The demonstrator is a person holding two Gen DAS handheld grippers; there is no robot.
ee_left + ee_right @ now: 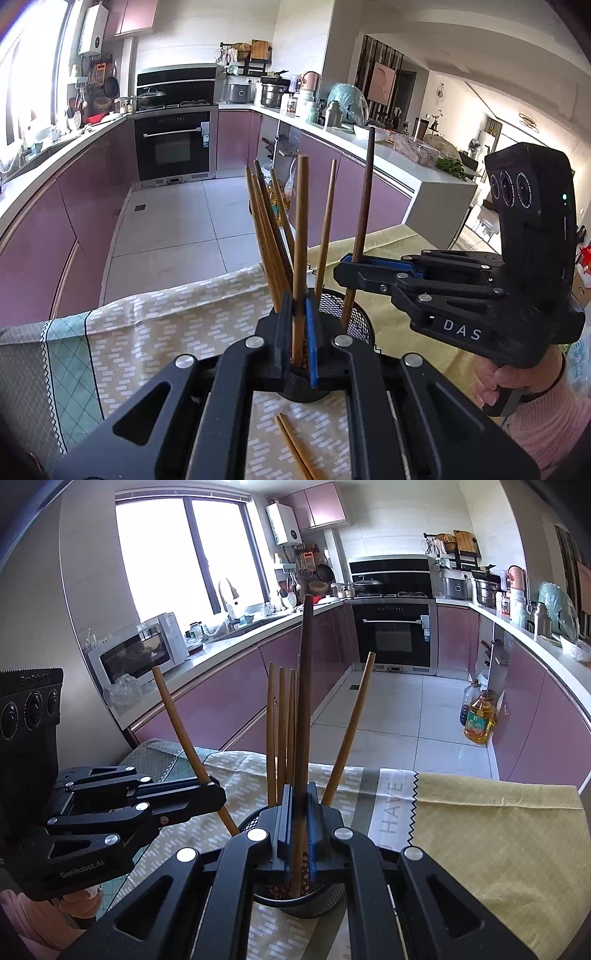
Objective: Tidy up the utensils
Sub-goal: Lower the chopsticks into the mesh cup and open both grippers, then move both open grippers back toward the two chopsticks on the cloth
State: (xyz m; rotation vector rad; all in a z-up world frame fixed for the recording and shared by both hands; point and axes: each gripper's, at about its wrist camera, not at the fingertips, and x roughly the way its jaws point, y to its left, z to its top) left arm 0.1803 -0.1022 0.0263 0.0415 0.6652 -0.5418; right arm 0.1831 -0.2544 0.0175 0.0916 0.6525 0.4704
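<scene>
Tablecloth (498,812) under mesh holder (332,904), purple kitchen cabinets (221,701) beyond.

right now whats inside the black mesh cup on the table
The black mesh cup holds several light wooden chopsticks standing up. Each gripper is shut on one more stick with its lower end in the cup. The cup's bottom is hidden behind the grippers and its wall.

"DAS" is printed on the right hand-held gripper (355,266), "GenRobot.AI" on the left hand-held gripper (218,797), and "HAVE" on the tablecloth (392,808).
</scene>
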